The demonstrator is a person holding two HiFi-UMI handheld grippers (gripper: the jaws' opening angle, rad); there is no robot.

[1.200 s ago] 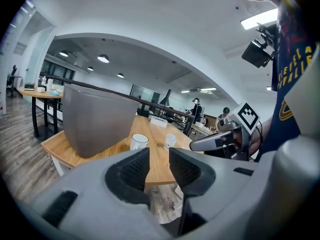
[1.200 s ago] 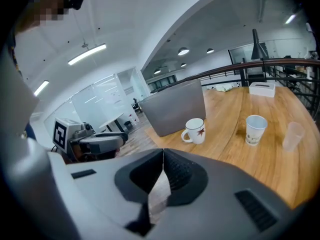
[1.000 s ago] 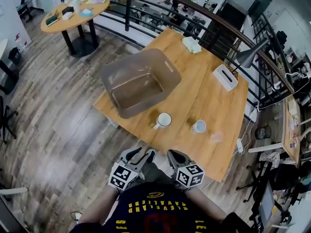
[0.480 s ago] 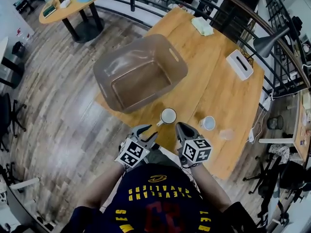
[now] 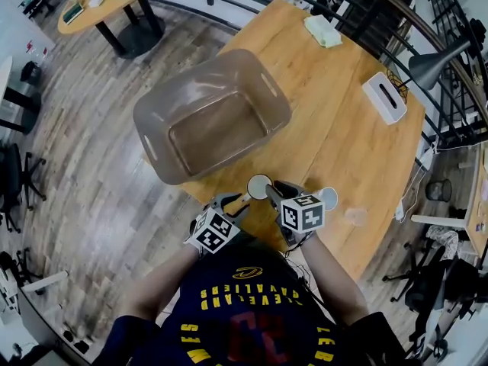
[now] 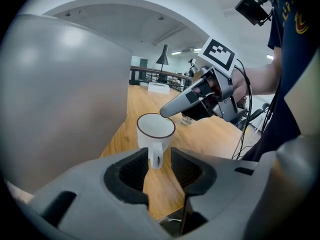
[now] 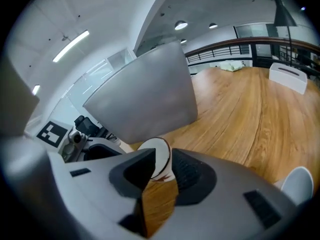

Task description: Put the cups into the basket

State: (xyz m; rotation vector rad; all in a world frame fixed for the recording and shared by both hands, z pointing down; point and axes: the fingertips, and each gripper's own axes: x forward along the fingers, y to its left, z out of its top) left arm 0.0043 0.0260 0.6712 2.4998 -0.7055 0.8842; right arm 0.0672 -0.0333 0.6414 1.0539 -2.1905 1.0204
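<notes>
A white mug with a dark rim (image 5: pixel 259 185) stands upright near the wooden table's front edge (image 5: pixel 229 175), just in front of the empty grey basket (image 5: pixel 206 120). My left gripper (image 5: pixel 231 202) is open, and in the left gripper view the mug's handle (image 6: pixel 156 156) sits in the gap between its jaws (image 6: pixel 160 166) without being pressed. My right gripper (image 5: pixel 273 191) has just been opening; its jaws (image 7: pixel 162 171) stand open around the mug's rim (image 7: pixel 160 156). A second white cup (image 5: pixel 329 197) and a clear glass (image 5: pixel 354 216) stand to the right.
On the table's far side are a white tissue box (image 5: pixel 383 96) and a folded cloth (image 5: pixel 323 30). A desk lamp (image 5: pixel 438 56) and a dark railing (image 5: pixel 358 6) stand behind. A round table (image 5: pixel 99 2) is at the top left.
Both grippers have moved forward and down from beside my body to the mug at the table's front edge. The right jaws went from shut to open.
</notes>
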